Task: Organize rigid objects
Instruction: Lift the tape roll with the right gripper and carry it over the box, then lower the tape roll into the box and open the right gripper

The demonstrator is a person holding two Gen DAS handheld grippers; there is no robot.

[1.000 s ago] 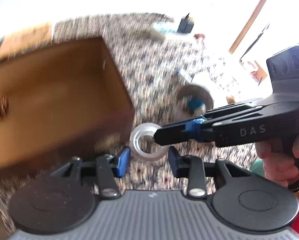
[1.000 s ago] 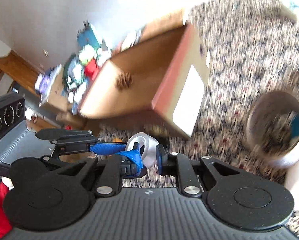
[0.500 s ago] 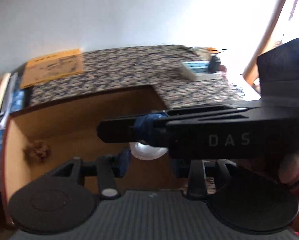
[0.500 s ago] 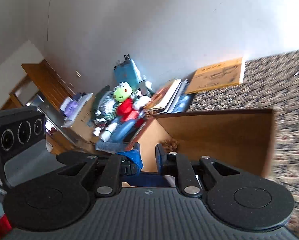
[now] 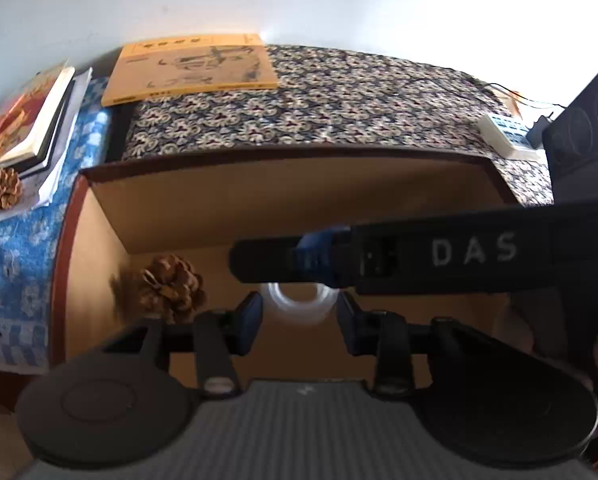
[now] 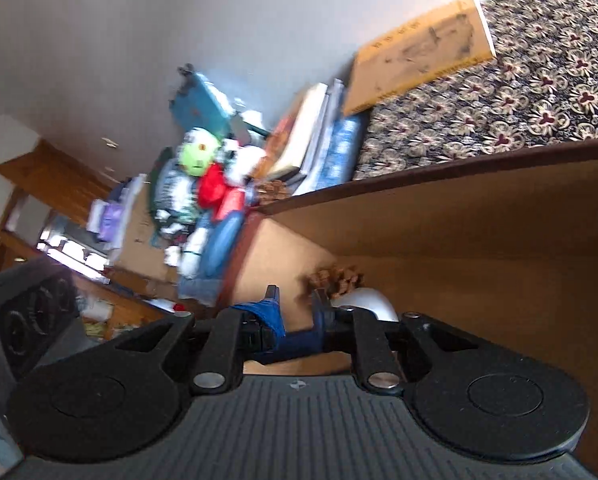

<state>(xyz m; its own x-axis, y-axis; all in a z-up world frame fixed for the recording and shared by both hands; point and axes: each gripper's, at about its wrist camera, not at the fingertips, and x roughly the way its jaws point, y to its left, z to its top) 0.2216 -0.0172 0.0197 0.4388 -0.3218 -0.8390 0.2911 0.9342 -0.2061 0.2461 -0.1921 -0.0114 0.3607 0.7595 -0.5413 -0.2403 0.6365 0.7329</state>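
Note:
A pale silver ring (image 5: 299, 304) hangs over the inside of an open cardboard box (image 5: 283, 156). My left gripper (image 5: 299, 316) has a blue pad on each side of the ring; its jaws are closing and the pads press on it. My right gripper (image 5: 239, 260) is shut with nothing in it and crosses from the right just above the ring. In the right wrist view the ring (image 6: 365, 302) shows beside the right gripper (image 6: 295, 300), with the box (image 6: 459, 168) below. A pine cone (image 5: 171, 284) lies on the box floor, left of the ring.
A patterned cloth (image 5: 339, 100) lies behind the box, with a yellow booklet (image 5: 195, 68) and a white device (image 5: 507, 136) on it. To the left are stacked books (image 5: 23, 120) and a second pine cone (image 5: 5, 188). Plush toys (image 6: 203, 168) pile up beyond the box's corner.
Both grippers carried the ring from beside the box, over the patterned cloth, to above the box's inside. The pine cone now shows larger and closer to the ring.

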